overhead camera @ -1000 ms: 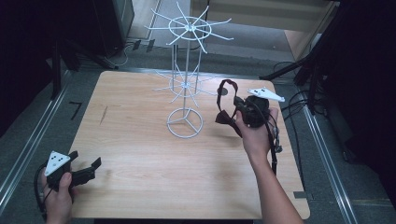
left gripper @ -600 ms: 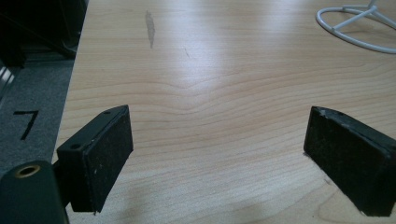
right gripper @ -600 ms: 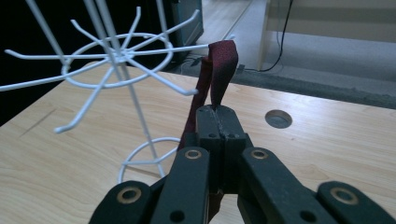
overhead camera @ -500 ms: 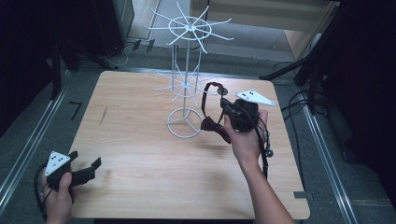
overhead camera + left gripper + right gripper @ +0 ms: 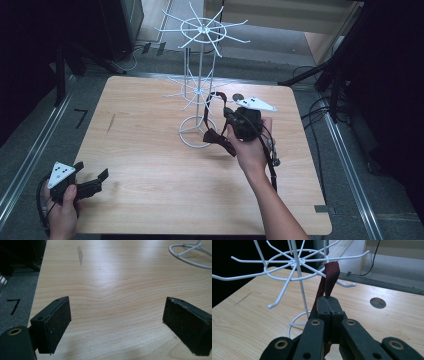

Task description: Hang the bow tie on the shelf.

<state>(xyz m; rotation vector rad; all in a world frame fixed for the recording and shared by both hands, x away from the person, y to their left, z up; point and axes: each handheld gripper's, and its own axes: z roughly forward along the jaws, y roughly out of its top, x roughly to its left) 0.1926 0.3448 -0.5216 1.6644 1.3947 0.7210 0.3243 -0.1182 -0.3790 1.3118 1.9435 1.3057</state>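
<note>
The left gripper (image 5: 92, 184) is resting at the near left corner of the pale wood-grain table (image 5: 150, 165), its flat black padded jaws standing wide apart with only bare boards between them. Ahead of the right jaws, the thin white wire rack (image 5: 199, 75) is spreading hooked spokes from an upright post on a ring foot. The right gripper (image 5: 329, 302) is clenching a dark red fabric strap (image 5: 329, 277), looping up from the jaw tips beside a spoke; the hand is reaching in level
</note>
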